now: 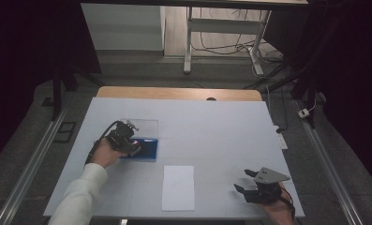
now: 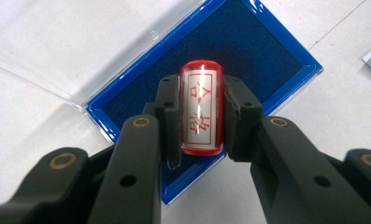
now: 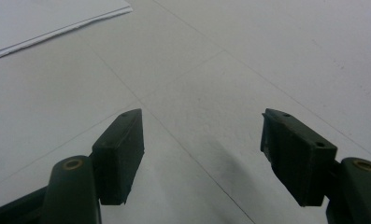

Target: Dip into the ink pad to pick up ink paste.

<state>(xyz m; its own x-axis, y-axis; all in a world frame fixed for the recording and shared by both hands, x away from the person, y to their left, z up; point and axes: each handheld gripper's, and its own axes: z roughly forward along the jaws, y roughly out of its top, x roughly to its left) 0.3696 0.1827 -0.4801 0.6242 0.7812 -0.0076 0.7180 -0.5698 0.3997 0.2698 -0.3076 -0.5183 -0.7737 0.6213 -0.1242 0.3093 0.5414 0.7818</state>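
Left tongs (image 2: pixel 201 122) clamp red stamp (image 2: pixel 201 108) over ink pad (image 2: pixel 248 46).

Ink pad (image 1: pixel 146 149) at 9 o'clock from table (image 1: pixel 212 122) centre, open lid (image 1: pixel 144 126) lying flat at its 12 o'clock. Stamp (image 2: pixel 201 113) directly above pad, clamped in left gripper (image 1: pixel 127 140). Paper sheet (image 1: pixel 178 186) at 6 o'clock of centre. Right gripper (image 1: pixel 249 183) at 3 o'clock of sheet, well apart.

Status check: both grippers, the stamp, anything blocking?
Left gripper shut on red cylindrical stamp, over blue ink pad in its open clear-lidded case. Right gripper open, nothing between the jaws, near white paper sheet. Nothing in the way.
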